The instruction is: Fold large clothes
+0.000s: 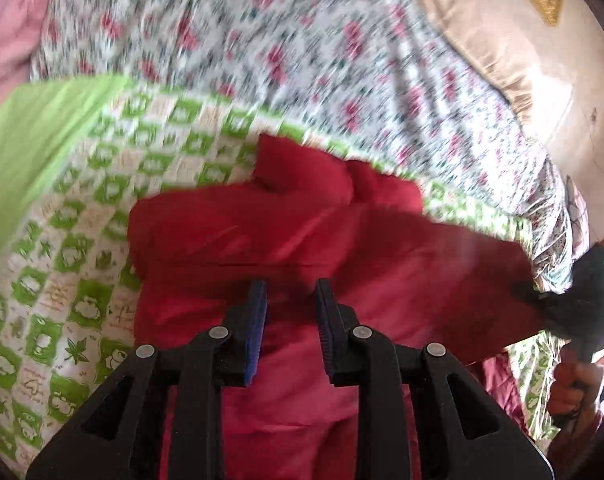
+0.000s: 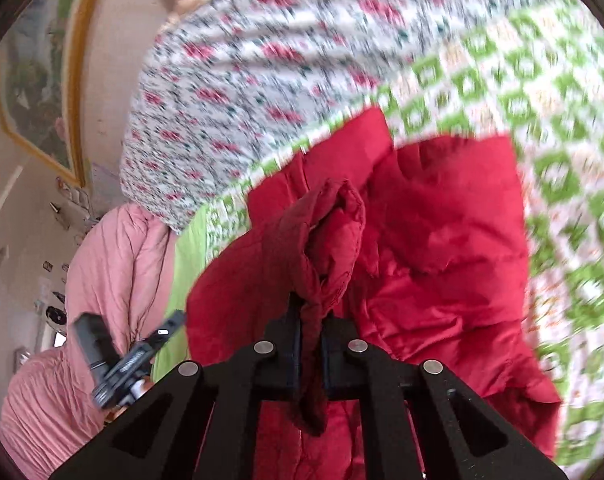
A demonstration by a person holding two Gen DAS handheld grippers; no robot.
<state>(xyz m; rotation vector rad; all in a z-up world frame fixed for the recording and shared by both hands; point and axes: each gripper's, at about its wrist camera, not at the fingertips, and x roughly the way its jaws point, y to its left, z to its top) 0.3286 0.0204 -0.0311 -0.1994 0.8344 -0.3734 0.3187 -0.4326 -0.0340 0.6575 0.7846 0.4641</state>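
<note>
Red padded jacket (image 2: pixel 442 240) on green-checked sheet (image 1: pixel 62 240). Right gripper (image 2: pixel 311 336): fingers clamped on jacket fold. Left gripper (image 1: pixel 291 312): fingers parted, empty

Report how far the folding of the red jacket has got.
Early. The red jacket lies rumpled on the green checked sheet, with no neat fold showing. In hand: the right hand-held gripper is shut on a bunched part of it; the left hand-held gripper is open above it. Left: folding it over and squaring it up.
</note>
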